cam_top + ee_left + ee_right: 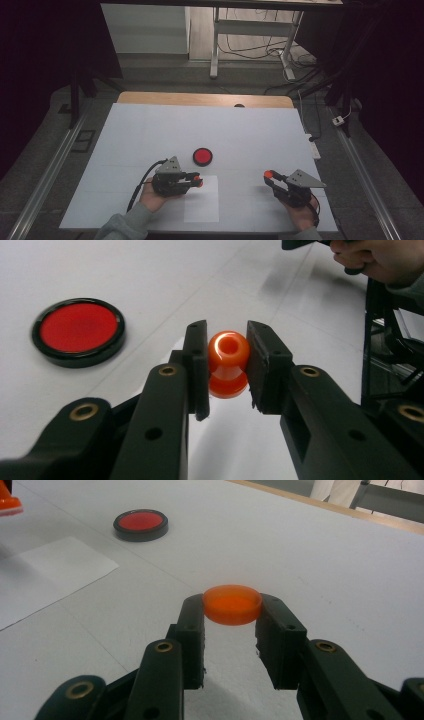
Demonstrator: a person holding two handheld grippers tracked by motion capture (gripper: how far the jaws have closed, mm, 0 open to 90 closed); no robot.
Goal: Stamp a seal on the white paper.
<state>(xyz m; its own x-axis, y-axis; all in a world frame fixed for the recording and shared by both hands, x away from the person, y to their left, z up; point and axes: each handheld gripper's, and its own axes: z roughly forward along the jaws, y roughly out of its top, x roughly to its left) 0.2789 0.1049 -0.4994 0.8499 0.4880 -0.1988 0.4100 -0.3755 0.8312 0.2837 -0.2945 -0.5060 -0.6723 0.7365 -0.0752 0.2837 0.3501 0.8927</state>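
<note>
Clearly, the glossy orange plastic knob-shaped piece (227, 362), round-headed with a hole in its top and a flared base, sits clamped between the pads of the left gripper (198, 181), held above the white paper sheet (202, 205) near the table's front edge. Well apart to the right, the right gripper (268, 174) pinches a flat orange translucent disc (232, 604) by its rim, just over the white table surface (260, 135). Beyond the left gripper lies a round red disc in a black ring (203, 156), near but not touching. Bare tabletop stretches far toward the wooden back edge (200, 98) and out to both side edges.
</note>
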